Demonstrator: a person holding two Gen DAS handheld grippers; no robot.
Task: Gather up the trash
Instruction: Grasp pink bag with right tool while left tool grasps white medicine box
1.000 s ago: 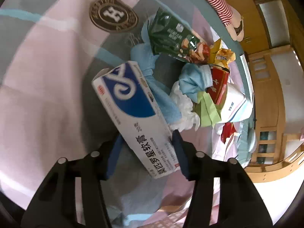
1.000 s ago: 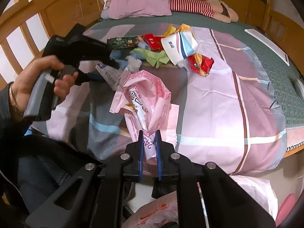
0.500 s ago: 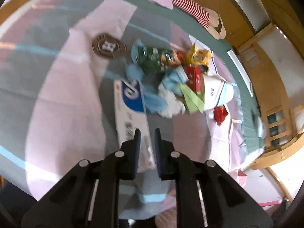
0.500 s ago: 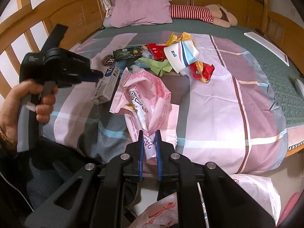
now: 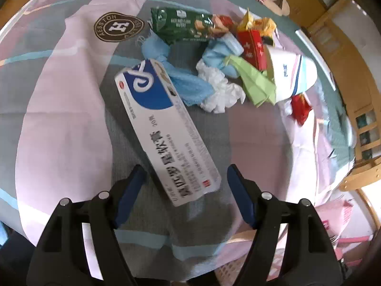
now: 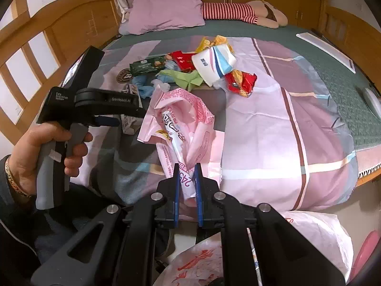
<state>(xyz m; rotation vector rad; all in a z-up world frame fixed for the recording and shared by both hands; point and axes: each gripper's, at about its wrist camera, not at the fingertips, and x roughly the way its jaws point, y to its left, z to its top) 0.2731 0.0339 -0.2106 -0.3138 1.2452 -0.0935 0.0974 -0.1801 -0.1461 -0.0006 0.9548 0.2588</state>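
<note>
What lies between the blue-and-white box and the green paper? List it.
In the left wrist view, a blue cloth and crumpled white tissue lie between the box and the green paper.

**A bed strewn with trash**

Below me lies a bed spread with a patchwork sheet of pink, grey and mauve blocks, and a green quilted cover beyond it. A lilac pillow and a striped stuffed doll lie at the headboard end. On the sheet I see a white-and-blue carton lying flat, with blue cloth and white crumpled tissue just beside it. Farther off sit a green snack packet, a red box, green folded paper, a white paper cup on its side and a red wrapper. A pink plastic bag sprawls near the sheet's edge.
</note>
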